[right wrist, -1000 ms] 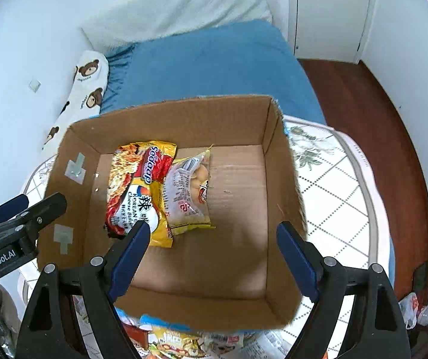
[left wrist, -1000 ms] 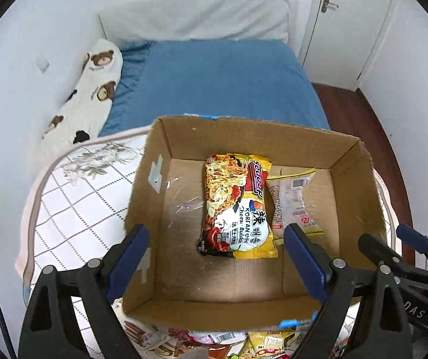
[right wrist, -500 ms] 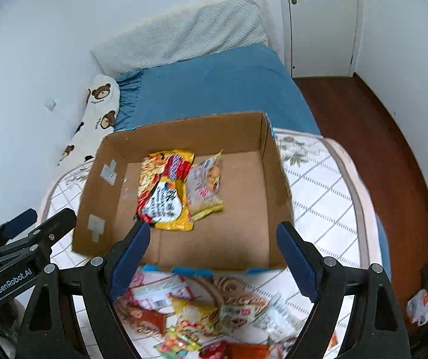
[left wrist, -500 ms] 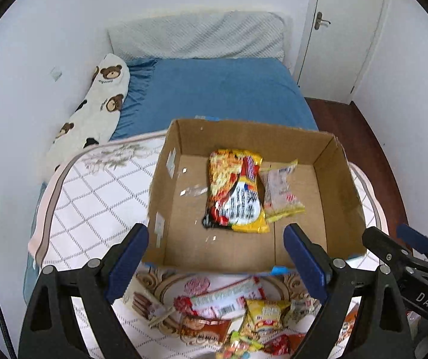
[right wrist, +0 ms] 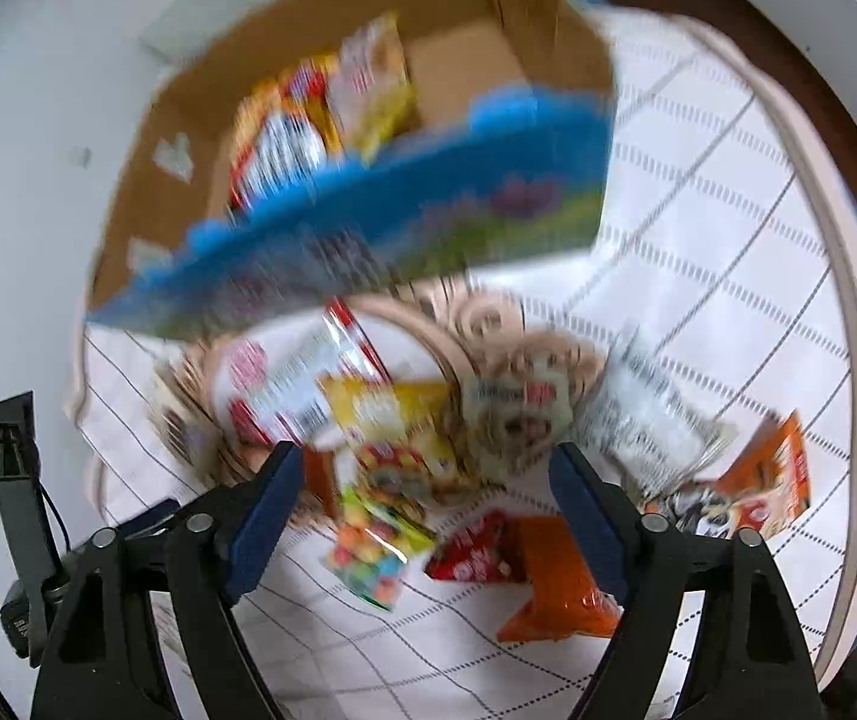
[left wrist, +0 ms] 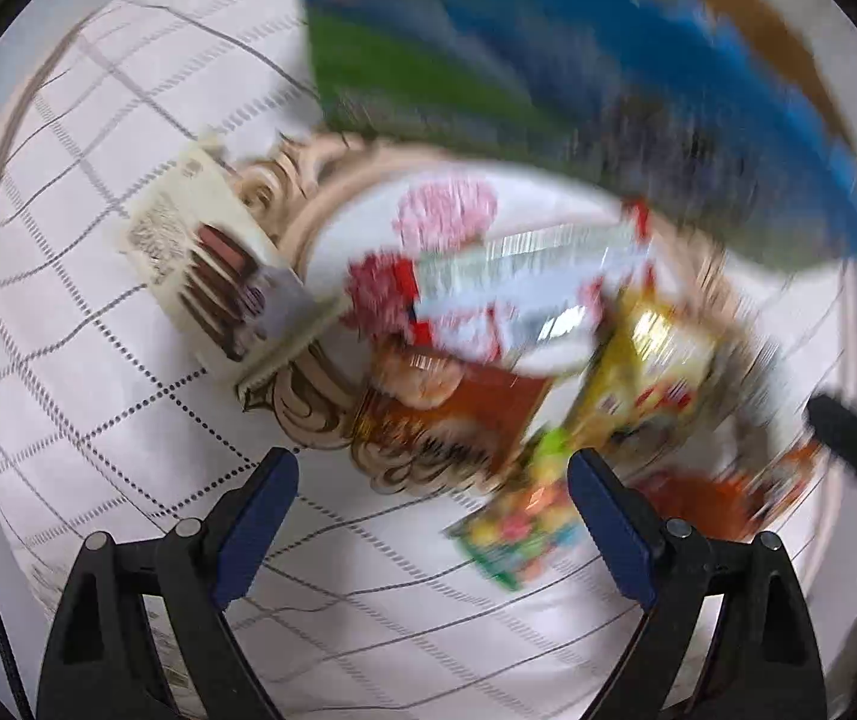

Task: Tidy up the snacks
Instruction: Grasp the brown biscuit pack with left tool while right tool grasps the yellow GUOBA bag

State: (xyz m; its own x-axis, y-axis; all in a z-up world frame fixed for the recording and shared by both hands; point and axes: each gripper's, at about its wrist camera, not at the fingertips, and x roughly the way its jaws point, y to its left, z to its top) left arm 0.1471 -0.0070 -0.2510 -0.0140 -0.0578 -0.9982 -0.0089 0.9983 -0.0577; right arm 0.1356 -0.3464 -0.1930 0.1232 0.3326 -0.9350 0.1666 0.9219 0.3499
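A cardboard box (right wrist: 458,60) with a blue and green printed front (left wrist: 488,60) stands on the tablecloth and holds a noodle pack (right wrist: 284,138) and a pale snack bag (right wrist: 374,90). Several snack packs lie in a heap in front of it: a beige wafer pack (left wrist: 218,264), a red and white pack (left wrist: 506,288), a brown pack (left wrist: 452,414), a yellow pack (right wrist: 398,420), a candy bag (right wrist: 374,552) and an orange pack (right wrist: 554,582). My left gripper (left wrist: 431,516) is open above the heap. My right gripper (right wrist: 428,510) is open above the candy bag. Both views are blurred.
The snacks lie on a white checked tablecloth (left wrist: 98,420) with a beige ornament. Another orange and white pack (right wrist: 752,492) lies at the right. The other gripper shows at the left edge of the right wrist view (right wrist: 14,480). Wooden floor (right wrist: 818,72) lies beyond the table.
Both grippers have pulled back from over the box and dropped low toward the snack heap in front of it. Both stay open and empty.
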